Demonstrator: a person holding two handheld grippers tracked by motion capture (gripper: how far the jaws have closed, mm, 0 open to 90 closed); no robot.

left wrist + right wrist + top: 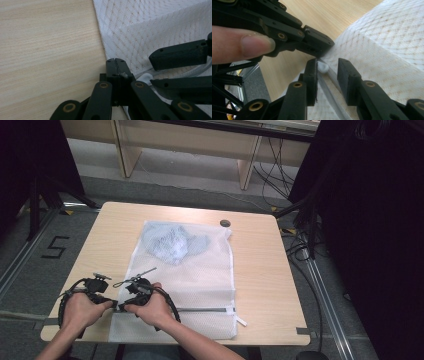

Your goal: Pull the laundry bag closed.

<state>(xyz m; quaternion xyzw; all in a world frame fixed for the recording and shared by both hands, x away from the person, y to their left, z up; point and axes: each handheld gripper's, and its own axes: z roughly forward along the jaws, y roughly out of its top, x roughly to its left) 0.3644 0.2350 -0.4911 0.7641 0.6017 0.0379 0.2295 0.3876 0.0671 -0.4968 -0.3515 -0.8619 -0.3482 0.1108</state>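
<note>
I am working at the near left corner of a white mesh bag that is lying flat on the table, with a pale blue garment showing through its far end. A grey zipper is running across the bag close to my edge of the table.

My left gripper is pinching the bag's left edge right at the zipper's end; in the left gripper view its jaws are pressed together on the fabric. My right gripper is sitting just beside it, almost touching. In the right gripper view its jaws are standing a little apart, straddling the zipper line, with the small white pull lying against the inner face of one jaw and not yet clamped.

On the floor to the left of the table, a black "5" is marked. I am seeing no readable label or brand on the bag itself.
</note>
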